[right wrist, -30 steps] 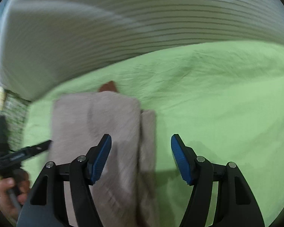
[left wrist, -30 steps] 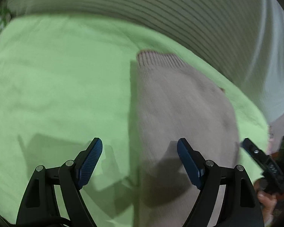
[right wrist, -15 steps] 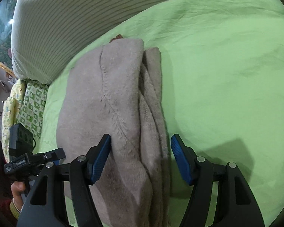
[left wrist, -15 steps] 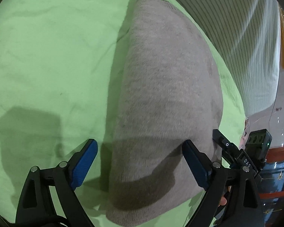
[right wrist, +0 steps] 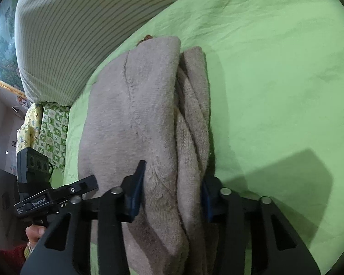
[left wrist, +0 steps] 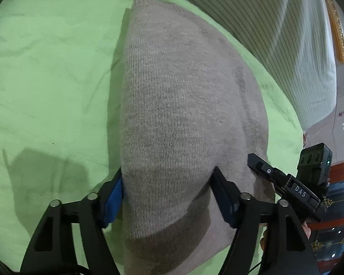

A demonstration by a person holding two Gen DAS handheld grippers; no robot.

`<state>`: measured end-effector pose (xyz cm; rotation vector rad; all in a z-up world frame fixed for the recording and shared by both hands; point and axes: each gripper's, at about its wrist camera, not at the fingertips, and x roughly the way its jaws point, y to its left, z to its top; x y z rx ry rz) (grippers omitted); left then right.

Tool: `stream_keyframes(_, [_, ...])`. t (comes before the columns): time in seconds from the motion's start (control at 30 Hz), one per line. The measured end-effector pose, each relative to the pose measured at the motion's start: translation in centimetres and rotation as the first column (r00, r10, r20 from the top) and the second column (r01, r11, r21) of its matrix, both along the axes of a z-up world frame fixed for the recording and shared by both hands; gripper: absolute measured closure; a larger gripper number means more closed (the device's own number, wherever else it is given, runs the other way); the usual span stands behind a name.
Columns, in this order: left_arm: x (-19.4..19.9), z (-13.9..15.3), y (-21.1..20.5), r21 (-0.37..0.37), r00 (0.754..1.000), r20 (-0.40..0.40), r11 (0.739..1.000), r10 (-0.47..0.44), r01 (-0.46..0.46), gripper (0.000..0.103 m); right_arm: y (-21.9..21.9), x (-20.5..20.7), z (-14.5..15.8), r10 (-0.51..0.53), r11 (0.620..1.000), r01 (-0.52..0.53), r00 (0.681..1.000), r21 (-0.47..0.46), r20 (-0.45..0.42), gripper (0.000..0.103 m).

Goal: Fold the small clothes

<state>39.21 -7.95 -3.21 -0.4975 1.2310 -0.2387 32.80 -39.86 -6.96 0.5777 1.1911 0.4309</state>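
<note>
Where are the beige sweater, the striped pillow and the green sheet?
beige sweater (left wrist: 183,114): left wrist view, middle of its knit top.
striped pillow (right wrist: 80,23): right wrist view, its striped face.
green sheet (right wrist: 275,80): right wrist view, bare stretch beside the sweater.

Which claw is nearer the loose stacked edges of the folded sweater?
Right. The right claw is closing over the sweater's stacked edges; the left claw is closing on its smooth opposite side.

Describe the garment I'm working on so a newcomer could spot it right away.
Start at the green sheet that covers the bed, below the striped bedding at its far edge. On the sheet lies a folded beige knit sweater, with the left gripper and the right gripper both closing on its near end. It is the only clothing there, fuzzy and dull against the smooth bright sheet.
</note>
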Motion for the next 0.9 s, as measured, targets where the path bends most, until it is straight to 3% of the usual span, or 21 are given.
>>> stream_keyframes(0.23, [-1.4,2.3,-1.0,0.09,0.997,0.077,0.996,-0.018,0.011,0.052,0.1,-1.4,2.0,-0.046,0.998,0.045,0.998,0.033,0.04,0.072])
stream_keyframes(0.57, [-5.5,7.3,1.3,0.143,0.983,0.185,0.989,0.001,-0.028,0.059,3.2,-4.8,5.6,-0.024,0.997,0.018,0.996,0.079,0.083,0.074])
stream_keyframes(0.7, [-7.0,9.7,2.3,0.169,0.974,0.227,0.984,0.016,-0.056,0.061,5.8,-6.1,7.3,0.021,0.997,-0.028,0.993,0.066,0.117,0.074])
stream_keyframes(0.9, [-10.8,12.0,7.2,0.197,0.961,0.269,0.974,0.056,-0.112,0.069,11.2,-7.6,9.8,0.12,0.992,-0.125,0.975,0.015,0.187,0.074])
